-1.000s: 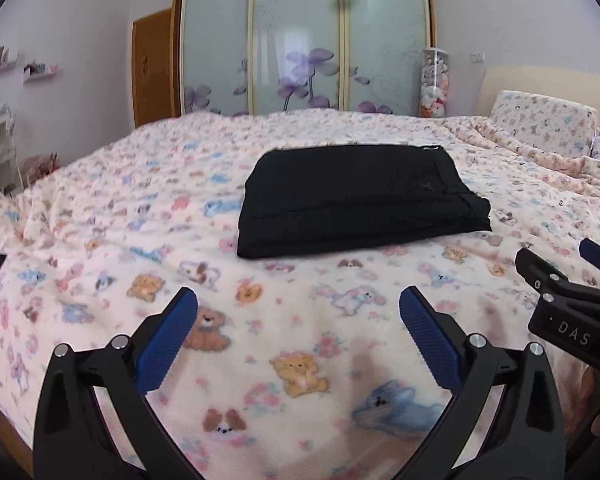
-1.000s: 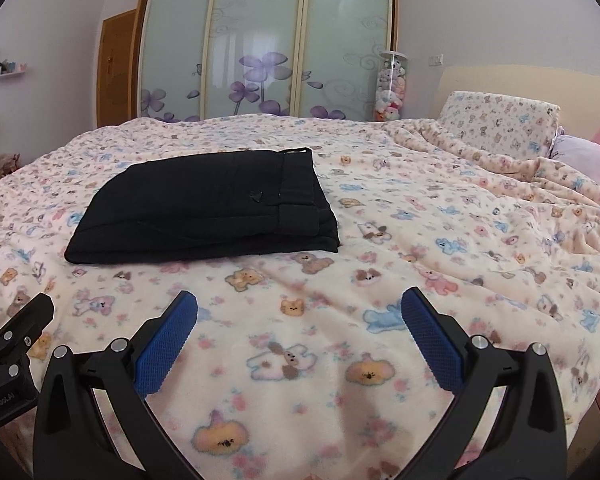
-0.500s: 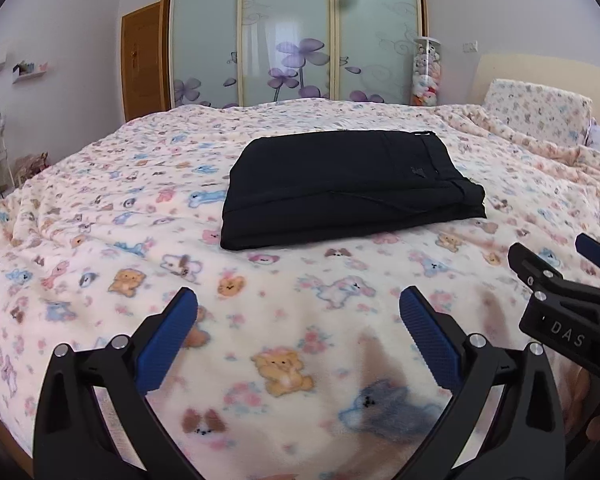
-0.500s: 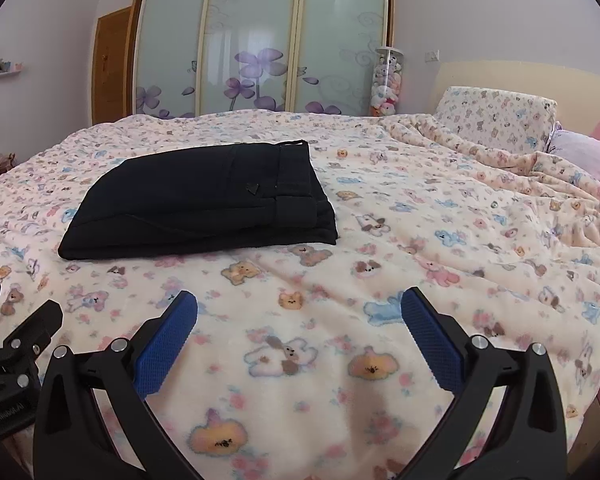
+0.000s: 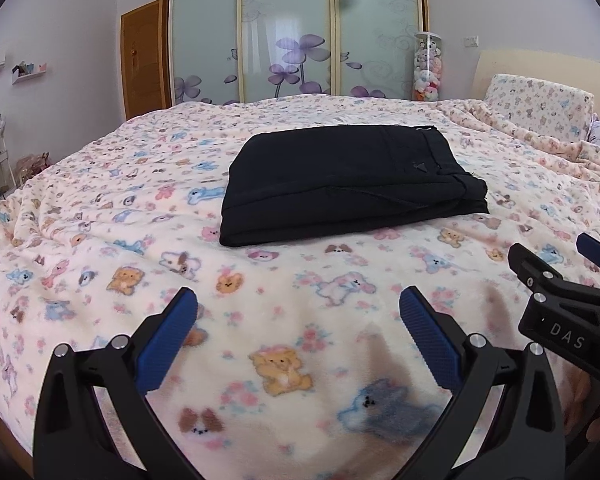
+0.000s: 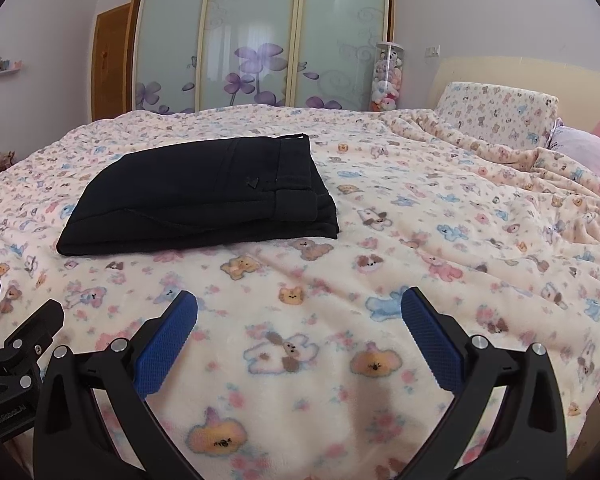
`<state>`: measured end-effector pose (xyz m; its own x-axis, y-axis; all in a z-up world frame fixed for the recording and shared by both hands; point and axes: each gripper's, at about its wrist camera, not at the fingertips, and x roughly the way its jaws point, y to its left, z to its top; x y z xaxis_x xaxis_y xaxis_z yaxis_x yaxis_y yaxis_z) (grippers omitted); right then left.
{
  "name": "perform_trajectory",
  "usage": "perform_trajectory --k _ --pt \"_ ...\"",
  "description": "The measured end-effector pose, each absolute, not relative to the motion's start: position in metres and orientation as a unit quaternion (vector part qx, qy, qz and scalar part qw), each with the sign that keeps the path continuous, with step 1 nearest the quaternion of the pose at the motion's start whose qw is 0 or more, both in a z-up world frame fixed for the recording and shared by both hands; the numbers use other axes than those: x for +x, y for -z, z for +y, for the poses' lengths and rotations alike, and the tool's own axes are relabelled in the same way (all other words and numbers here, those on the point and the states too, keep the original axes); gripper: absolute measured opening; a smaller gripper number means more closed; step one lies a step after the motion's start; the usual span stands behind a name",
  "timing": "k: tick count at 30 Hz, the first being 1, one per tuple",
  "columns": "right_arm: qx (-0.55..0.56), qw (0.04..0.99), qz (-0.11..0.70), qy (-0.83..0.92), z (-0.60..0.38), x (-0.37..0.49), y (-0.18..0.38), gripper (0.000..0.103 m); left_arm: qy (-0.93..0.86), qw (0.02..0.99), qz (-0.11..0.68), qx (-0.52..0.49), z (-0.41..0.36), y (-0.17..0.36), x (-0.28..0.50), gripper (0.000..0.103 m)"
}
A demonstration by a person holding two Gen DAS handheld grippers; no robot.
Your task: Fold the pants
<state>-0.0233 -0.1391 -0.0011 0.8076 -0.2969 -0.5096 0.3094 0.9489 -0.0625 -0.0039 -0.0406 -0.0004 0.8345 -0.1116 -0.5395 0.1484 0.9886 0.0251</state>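
A: Bed — a blanket [image 5: 100, 216] printed with cartoon animals is spread across it. Black pants [image 5: 340, 184] are seen folded into a flat rectangle near the middle, waistband end turned toward the pillow [image 6: 496, 114].

B: Noted. Tongs?

A: The left gripper [image 5: 298, 336] is held spread wide above the near blanket, nothing gripped. The right gripper [image 6: 299, 336] is likewise spread, empty. Both are kept well apart from the pants.
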Motion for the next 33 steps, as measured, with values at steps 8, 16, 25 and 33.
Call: perform_trajectory --k 8,16,25,33 --pt "0.013 0.950 0.270 0.159 -0.1402 -0.0220 0.0020 0.102 0.069 0.957 0.279 0.036 -0.0414 0.0008 -0.0028 0.101" --pt "0.013 0.949 0.274 0.157 -0.1410 -0.0205 0.0046 0.102 0.067 0.956 0.282 0.034 -0.0414 0.0025 -0.0017 0.101" --pt "0.015 0.948 0.279 0.155 -0.1419 -0.0194 0.0068 0.102 0.067 0.956 0.283 0.036 -0.0407 0.0034 -0.0007 0.101" --pt "0.016 0.947 0.281 0.155 -0.1428 -0.0183 0.0074 0.102 0.068 0.956 0.283 0.037 -0.0398 0.0036 0.0000 0.101"
